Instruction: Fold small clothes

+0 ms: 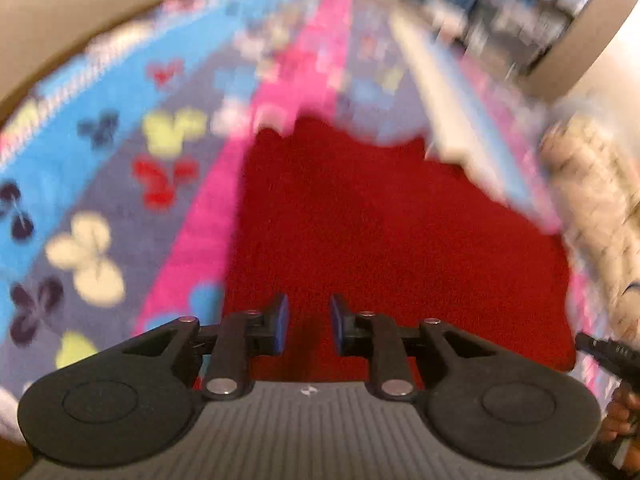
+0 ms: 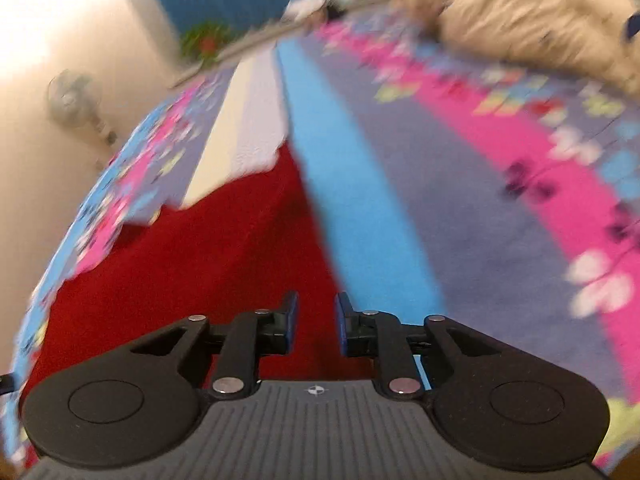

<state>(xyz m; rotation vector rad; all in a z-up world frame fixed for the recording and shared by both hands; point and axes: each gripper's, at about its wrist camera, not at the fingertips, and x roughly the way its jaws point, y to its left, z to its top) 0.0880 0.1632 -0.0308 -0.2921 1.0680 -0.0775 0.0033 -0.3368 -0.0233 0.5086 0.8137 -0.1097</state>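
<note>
Both views smear with motion blur; only each gripper's black body stays sharp. Fisheye bending curves the patterned blanket [image 1: 120,208] at the edges. A bright wall [image 2: 60,20] glares, washed out. The red cloth [image 1: 380,240] looks evenly lit.

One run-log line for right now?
left tool: open, empty | right tool: open, empty | red garment: flat on butterfly blanket | views: blurred

cloth [image 1: 392,232]: flat on the blanket [image 1: 120,184], frame centre
fluffy heap [image 1: 592,200]: right edge, beside cloth
</note>
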